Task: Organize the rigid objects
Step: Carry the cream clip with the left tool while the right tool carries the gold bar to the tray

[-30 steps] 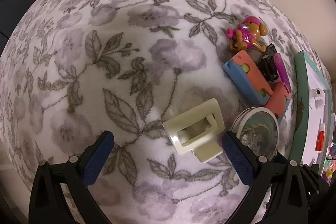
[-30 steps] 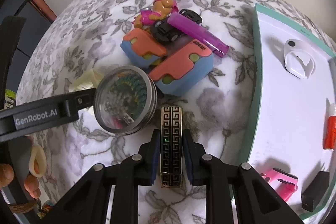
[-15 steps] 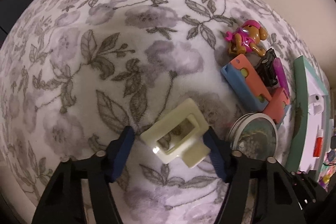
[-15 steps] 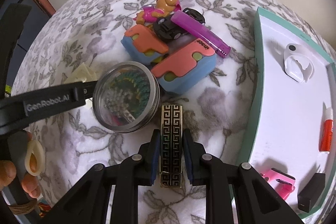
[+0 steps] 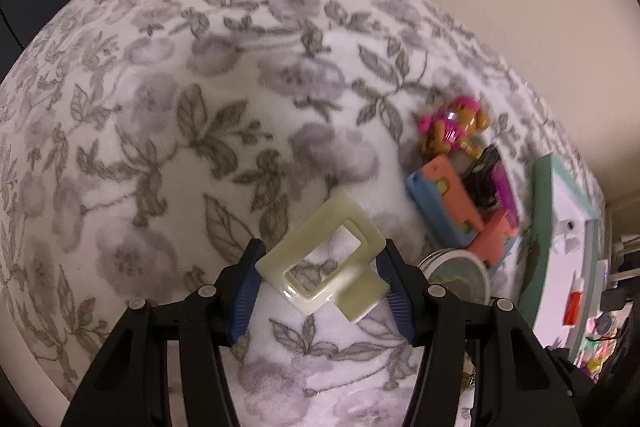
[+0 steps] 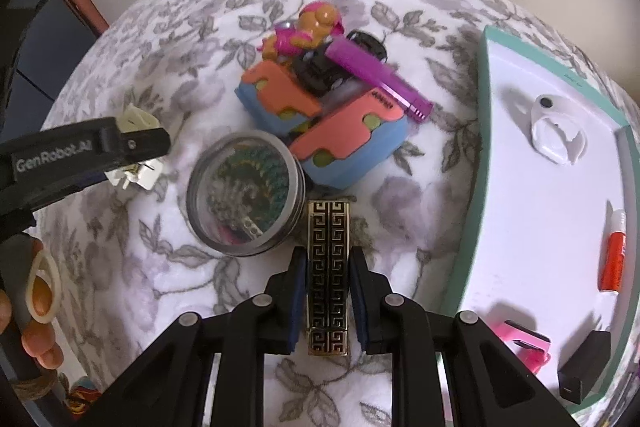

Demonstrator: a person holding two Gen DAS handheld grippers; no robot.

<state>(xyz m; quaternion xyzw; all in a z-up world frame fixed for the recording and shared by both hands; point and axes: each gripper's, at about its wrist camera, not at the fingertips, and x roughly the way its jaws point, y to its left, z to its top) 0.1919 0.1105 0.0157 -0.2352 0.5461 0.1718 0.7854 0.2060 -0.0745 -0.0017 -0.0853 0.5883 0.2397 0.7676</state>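
Over the floral blanket [image 5: 160,147], the left gripper [image 5: 320,279] is closing on a cream hair clip [image 5: 324,267]; the right gripper [image 6: 328,291] clamps a black-and-gold lighter [image 6: 328,267] beside the tray [image 6: 472,227].

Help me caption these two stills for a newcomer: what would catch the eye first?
Each tool grips something over the flowered blanket: the left tool, jaws closing, pinches a pale cream hair claw clip, and the right tool is clamped on a black-and-gold patterned bar. Beyond them sits a bright heap, a pink-and-orange toy dog above orange-and-blue blocks, beside a round clear-lidded tin. A teal-rimmed white tray lies at the right.
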